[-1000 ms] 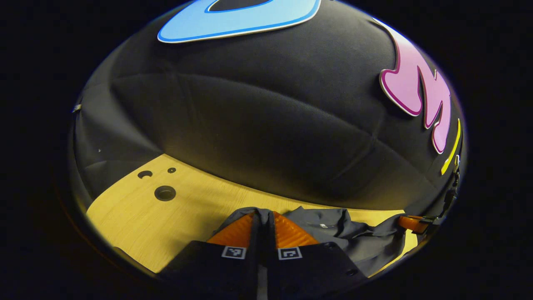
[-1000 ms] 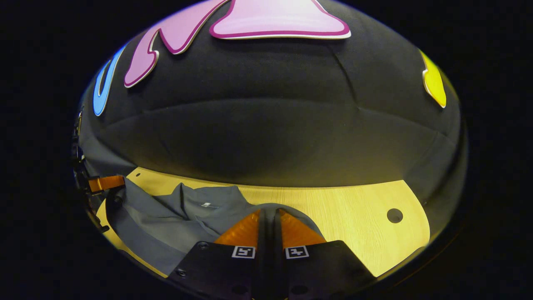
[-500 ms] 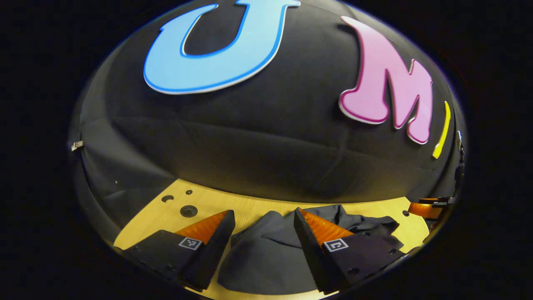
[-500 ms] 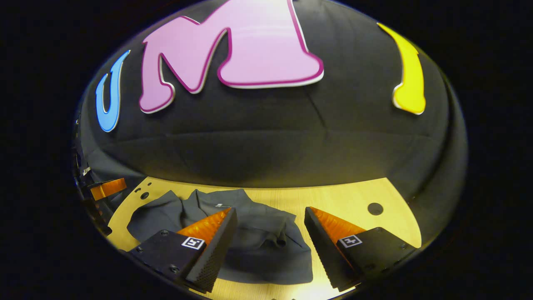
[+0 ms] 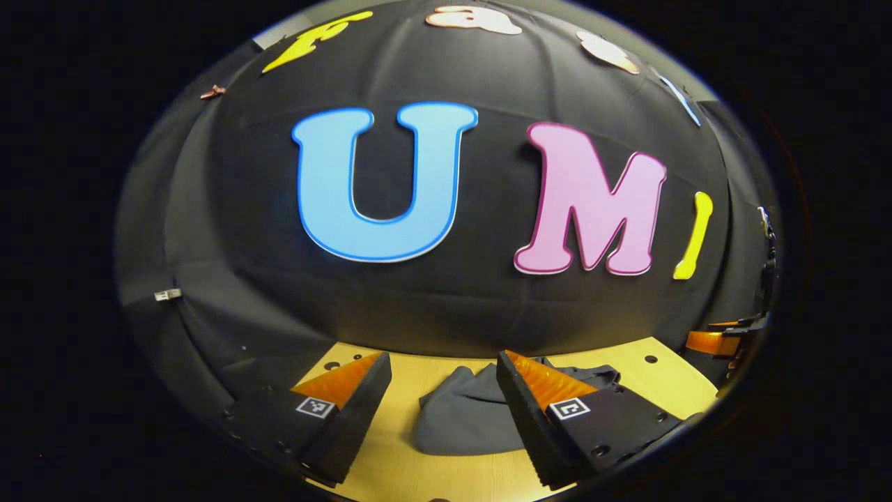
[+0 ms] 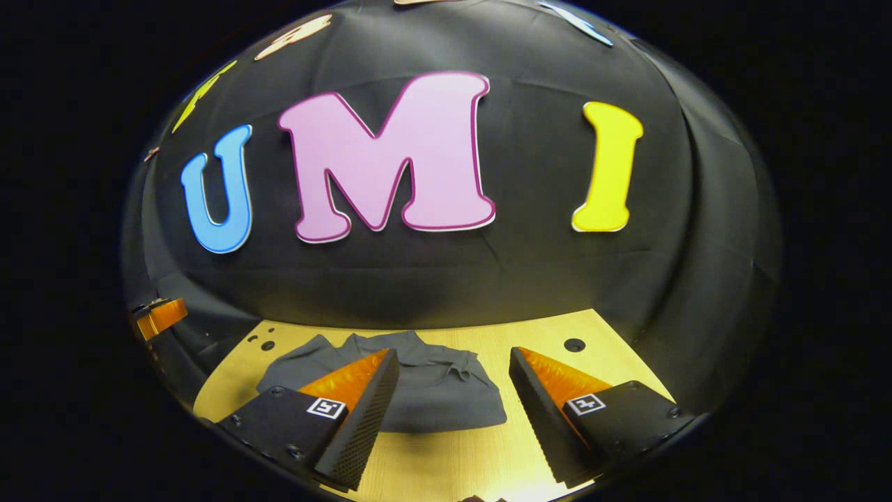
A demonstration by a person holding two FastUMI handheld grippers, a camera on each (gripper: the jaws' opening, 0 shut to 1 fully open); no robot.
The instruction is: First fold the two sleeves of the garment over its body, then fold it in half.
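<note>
From the left, the left gripper hangs above the pale wood-grain surface with its fingers spread wide and nothing between them; the garment lies just beyond them, a dark grey bundle of soft matte cloth with rounded, slightly rumpled edges. At the far right rim of the left gripper view a finger of the other gripper juts in, well apart from the cloth. In the right gripper view the right gripper is likewise wide open and empty, raised over the surface, and the garment sits flat between and behind its fingers as a compact shape, its near edge straight like a fold line, with a small pucker near the middle. A few round holes pierce the wood near the booth's back wall. Judging by the compact lie of the cloth and both grippers clear of it, the half-fold looks done; what remains, if anything, is smoothing the top layer, which would call for a light, flat touch.
</note>
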